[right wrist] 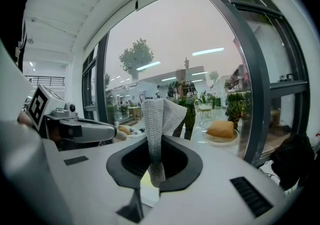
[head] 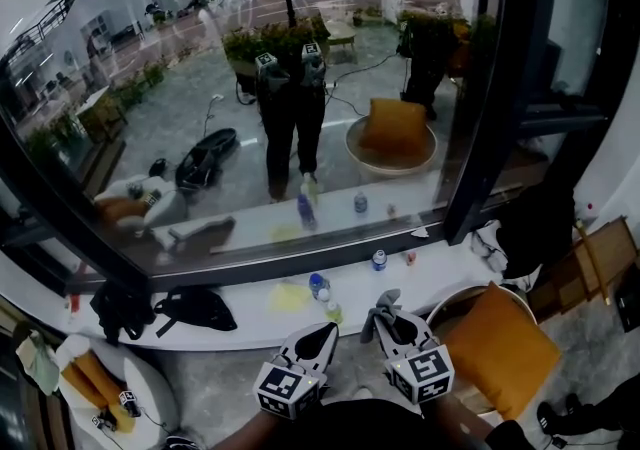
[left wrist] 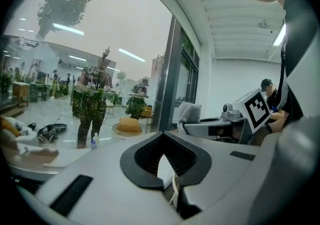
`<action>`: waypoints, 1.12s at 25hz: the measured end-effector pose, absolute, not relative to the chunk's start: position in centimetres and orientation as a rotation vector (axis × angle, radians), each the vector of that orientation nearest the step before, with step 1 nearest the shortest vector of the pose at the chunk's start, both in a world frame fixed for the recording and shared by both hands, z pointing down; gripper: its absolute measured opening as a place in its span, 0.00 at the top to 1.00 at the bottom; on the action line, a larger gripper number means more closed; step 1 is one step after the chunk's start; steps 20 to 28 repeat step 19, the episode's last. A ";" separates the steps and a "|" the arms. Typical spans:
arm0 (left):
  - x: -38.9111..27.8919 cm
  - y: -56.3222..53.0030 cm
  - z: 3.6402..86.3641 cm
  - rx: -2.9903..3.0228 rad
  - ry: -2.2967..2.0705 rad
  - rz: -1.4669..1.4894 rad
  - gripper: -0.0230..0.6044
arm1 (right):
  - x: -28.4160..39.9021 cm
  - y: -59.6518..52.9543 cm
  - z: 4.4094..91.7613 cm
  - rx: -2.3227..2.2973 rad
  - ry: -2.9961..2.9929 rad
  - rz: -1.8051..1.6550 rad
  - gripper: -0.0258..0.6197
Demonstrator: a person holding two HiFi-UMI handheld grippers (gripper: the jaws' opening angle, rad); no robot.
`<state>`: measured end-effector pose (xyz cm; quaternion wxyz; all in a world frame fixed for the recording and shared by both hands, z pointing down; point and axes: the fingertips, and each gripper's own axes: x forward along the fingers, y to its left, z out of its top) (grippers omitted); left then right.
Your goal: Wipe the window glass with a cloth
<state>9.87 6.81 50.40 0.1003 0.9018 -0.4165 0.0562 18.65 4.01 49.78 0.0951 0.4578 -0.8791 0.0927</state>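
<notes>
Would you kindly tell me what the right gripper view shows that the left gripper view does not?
Only the right gripper view: the right gripper pinching the grey cloth between its jaws, seen close. Only the left gripper view: the left gripper, jaws together with nothing between, and a small bottle. Both: the window glass and the orange cushion.

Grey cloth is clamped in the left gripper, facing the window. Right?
Wrong gripper. The grey cloth is clamped in the right gripper, facing the window; the right gripper view shows it between the jaws. The left gripper holds nothing.
</notes>
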 end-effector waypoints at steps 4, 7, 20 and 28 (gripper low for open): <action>10.2 6.6 50.4 2.667 -1.224 0.166 0.95 | 19.0 3.8 49.7 1.367 -2.606 0.273 0.88; 10.4 6.6 50.5 2.670 -1.216 0.168 0.95 | 19.1 3.7 49.8 1.372 -2.604 0.274 0.88; 10.8 6.5 50.6 2.696 -1.200 0.181 0.95 | 19.5 3.9 49.5 1.382 -2.594 0.283 0.88; 10.8 6.5 50.6 2.696 -1.200 0.181 0.95 | 19.5 3.9 49.5 1.382 -2.594 0.283 0.88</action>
